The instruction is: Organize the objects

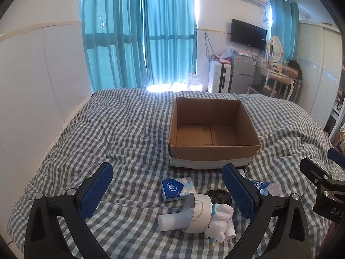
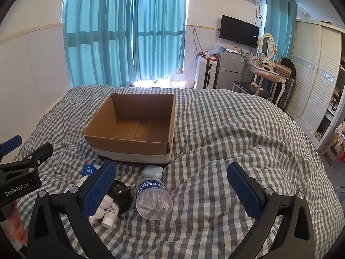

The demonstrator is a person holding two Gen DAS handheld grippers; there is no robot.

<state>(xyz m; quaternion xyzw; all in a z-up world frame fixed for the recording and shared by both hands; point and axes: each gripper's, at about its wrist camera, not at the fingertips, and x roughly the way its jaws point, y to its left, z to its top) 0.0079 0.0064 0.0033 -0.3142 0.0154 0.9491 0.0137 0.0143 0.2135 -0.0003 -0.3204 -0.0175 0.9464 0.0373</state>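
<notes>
A cardboard box [image 1: 212,129] sits open on the checked bedspread [image 1: 107,133], in the middle of the left view and left of centre in the right view. The left gripper [image 1: 166,192] has its jaws wide apart, holding nothing, low in the frame above a cluster of things: a blue tissue pack [image 1: 176,187], a white paper cup [image 1: 197,212] on its side and a white toy figure [image 1: 220,220] touching it. The right gripper [image 2: 172,188] is likewise spread and holds nothing; a clear jar of cotton swabs [image 2: 153,198] lies between its fingers, beside a dark round object [image 2: 120,194] and a small white tube [image 2: 111,214].
</notes>
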